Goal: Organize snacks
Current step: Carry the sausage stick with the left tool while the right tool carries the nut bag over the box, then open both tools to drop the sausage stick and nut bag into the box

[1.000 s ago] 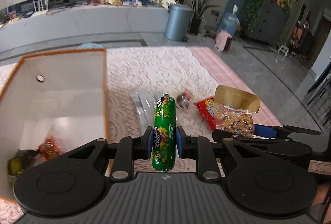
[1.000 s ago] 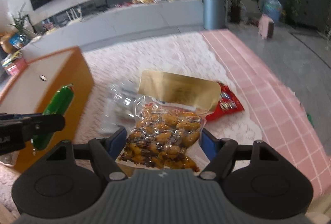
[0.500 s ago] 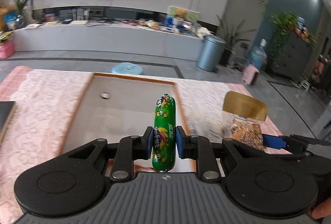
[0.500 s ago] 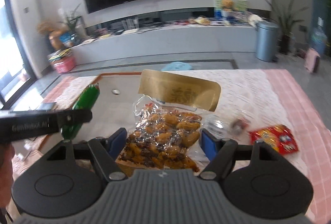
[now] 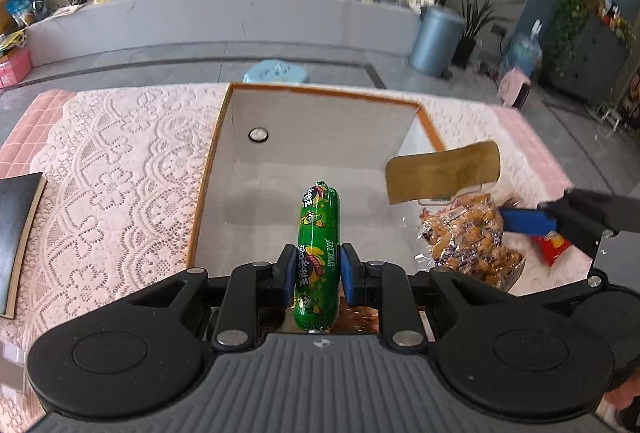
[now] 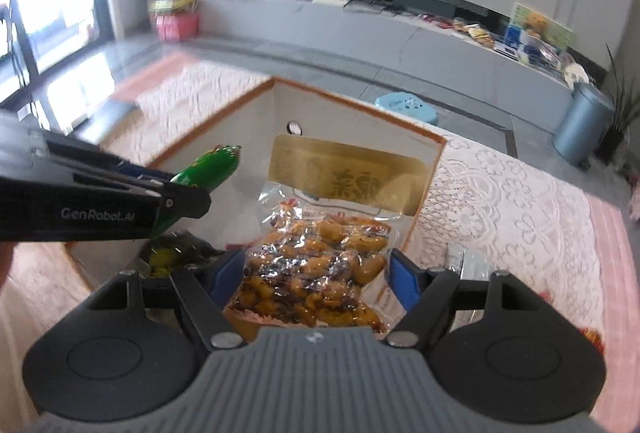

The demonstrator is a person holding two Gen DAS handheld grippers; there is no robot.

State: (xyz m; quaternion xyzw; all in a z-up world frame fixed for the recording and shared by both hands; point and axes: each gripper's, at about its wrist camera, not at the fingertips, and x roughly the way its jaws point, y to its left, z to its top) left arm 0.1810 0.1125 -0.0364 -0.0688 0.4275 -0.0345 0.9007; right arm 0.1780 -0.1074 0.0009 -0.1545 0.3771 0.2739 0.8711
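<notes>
Both my grippers hold snacks over the box.
My left gripper (image 5: 313,275) pinches the green sausage (image 5: 317,257) above the orange-rimmed box (image 5: 320,131); my right gripper (image 6: 316,275), jaws wide, clamps the clear snack bag (image 6: 316,273) at the box's right edge.

The side of the left gripper (image 6: 176,193), at nine o'clock in the right wrist view, carries the white lettering "GenRobot.AI". The green sausage (image 5: 317,257) clamped between its blue pads bears yellow and white Chinese characters along its wrapper, too small to make out. The gold header card of the bag of glazed snacks (image 6: 316,285), at twelve o'clock from the right gripper (image 6: 316,283), shows large gold Chinese characters that are blurred.
</notes>
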